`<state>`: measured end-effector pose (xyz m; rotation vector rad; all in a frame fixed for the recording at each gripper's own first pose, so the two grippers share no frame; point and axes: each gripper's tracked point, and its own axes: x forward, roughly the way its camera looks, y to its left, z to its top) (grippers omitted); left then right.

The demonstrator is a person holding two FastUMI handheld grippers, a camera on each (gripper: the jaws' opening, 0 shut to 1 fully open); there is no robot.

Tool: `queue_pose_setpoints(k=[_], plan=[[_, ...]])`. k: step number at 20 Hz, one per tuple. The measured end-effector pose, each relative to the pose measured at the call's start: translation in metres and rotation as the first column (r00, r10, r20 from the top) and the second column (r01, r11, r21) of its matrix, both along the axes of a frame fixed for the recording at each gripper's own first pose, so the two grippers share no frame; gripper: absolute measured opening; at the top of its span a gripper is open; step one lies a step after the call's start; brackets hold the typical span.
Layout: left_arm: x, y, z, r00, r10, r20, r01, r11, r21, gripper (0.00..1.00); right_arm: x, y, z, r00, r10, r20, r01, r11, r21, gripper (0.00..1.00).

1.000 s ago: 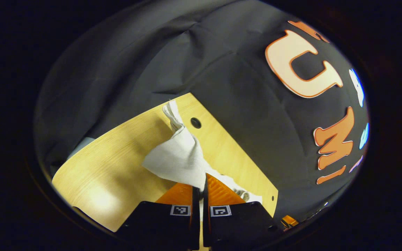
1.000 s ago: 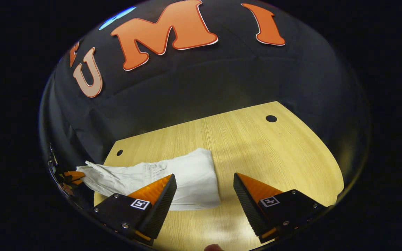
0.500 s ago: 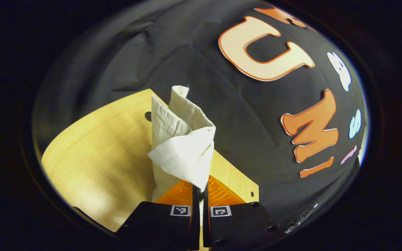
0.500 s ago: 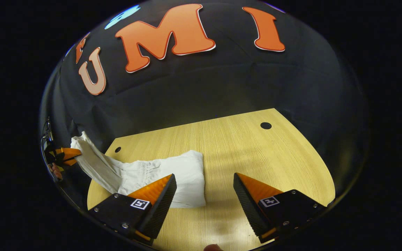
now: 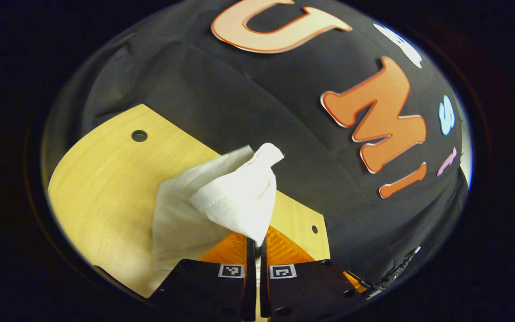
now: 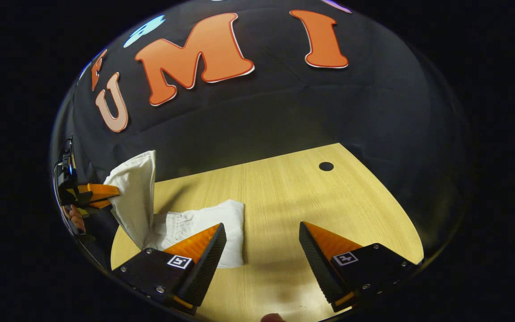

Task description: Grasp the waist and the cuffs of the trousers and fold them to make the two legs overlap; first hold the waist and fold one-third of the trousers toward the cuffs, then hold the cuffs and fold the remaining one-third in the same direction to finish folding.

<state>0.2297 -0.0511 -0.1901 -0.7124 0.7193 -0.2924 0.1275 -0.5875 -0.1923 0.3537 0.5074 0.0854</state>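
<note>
We held the left tongs [image 5: 255,243] clenched on one end of the white trousers [image 5: 221,201], at the lower middle of the left gripper view. The two fingers stood almost together, with the cloth pinched between them, so the grip looked firm. From the tongs the cloth rose toward the middle of the frame and then dropped on the left side to the desk [image 5: 101,179]. We kept this end lifted, in our judgement, because a raised end can travel over the rest without dragging it.

In the right gripper view the same left tongs [image 6: 101,195] appeared at the left edge, with a hand [image 6: 75,218] behind them. The trousers [image 6: 195,223] hung there as a steep sheet from the tongs, and the other part lay flat on the desk [image 6: 306,197] at the lower left of the frame. The gathered band on the flat part looked like the waist, so we think the lifted end was the cuffs, but we cannot tell this for sure.

Our right tongs [image 6: 262,241] were released, the fingers wide apart at the bottom of that frame, above the desk just beside the edge of the flat cloth. They touched nothing. We judge they waited there to press or steady the folded part when the lifted end comes over.
</note>
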Motion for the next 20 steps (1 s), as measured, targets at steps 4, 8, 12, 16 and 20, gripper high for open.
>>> queue_pose_setpoints(k=[4,8,12,16,20], plan=[[-0.004,-0.07,-0.015,0.994,-0.102,-0.033,0.102,0.995,-0.004,0.07,-0.001,-0.026,-0.01,1.0,-0.027,-0.012,0.027,1.0,0.01,0.99],[-0.021,-0.131,-0.04,0.974,-0.211,-0.075,0.212,0.977,0.005,0.07,-0.004,-0.045,-0.021,0.999,-0.042,-0.026,0.042,0.999,0.019,0.99],[-0.05,-0.186,-0.068,0.936,-0.335,-0.108,0.344,0.935,0.081,0.07,-0.004,-0.054,-0.027,0.999,-0.038,-0.029,0.039,0.999,0.033,0.99],[-0.091,-0.217,-0.061,0.881,-0.462,-0.105,0.466,0.885,0.012,0.32,-0.003,-0.054,-0.022,1.0,-0.022,-0.013,0.022,0.999,0.033,0.99],[-0.094,-0.183,-0.036,0.91,-0.414,-0.023,0.414,0.903,0.115,0.92,-0.001,-0.044,0.0,0.999,0.005,0.052,-0.005,1.0,-0.011,0.98]])
